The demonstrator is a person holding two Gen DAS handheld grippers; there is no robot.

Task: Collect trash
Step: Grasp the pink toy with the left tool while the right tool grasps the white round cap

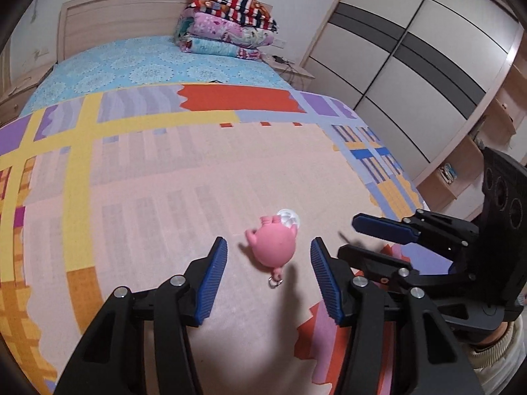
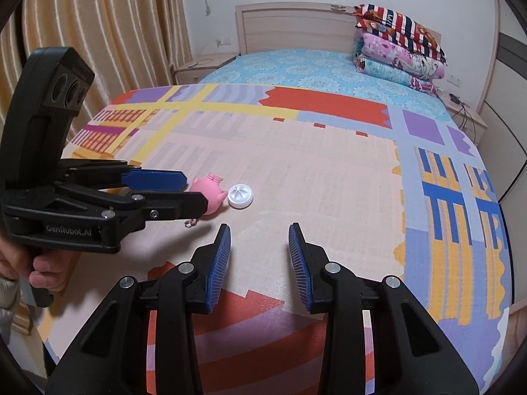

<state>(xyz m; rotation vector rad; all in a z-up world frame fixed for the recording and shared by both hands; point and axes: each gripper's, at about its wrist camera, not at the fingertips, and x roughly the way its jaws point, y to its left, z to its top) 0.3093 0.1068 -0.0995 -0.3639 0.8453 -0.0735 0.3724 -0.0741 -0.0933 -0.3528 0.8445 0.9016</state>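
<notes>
A pink pig keychain toy (image 1: 273, 247) lies on the patterned blanket (image 1: 164, 181), with a white plastic cap (image 1: 289, 218) touching its far side. My left gripper (image 1: 268, 255) is open, its jaws on either side of the pig, just above the blanket. In the right wrist view the left gripper (image 2: 194, 187) partly hides the pig (image 2: 210, 194), and the cap (image 2: 240, 196) lies to its right. My right gripper (image 2: 259, 247) is open and empty, short of the cap; it also shows in the left wrist view (image 1: 362, 237).
The blanket covers the near half of a bed with a blue sheet (image 1: 148, 62). Folded quilts (image 1: 227, 23) are stacked at the headboard. A wardrobe (image 1: 411, 49) stands to the right, curtains (image 2: 98, 33) to the left, with nightstands (image 2: 201, 65) at the bed's sides.
</notes>
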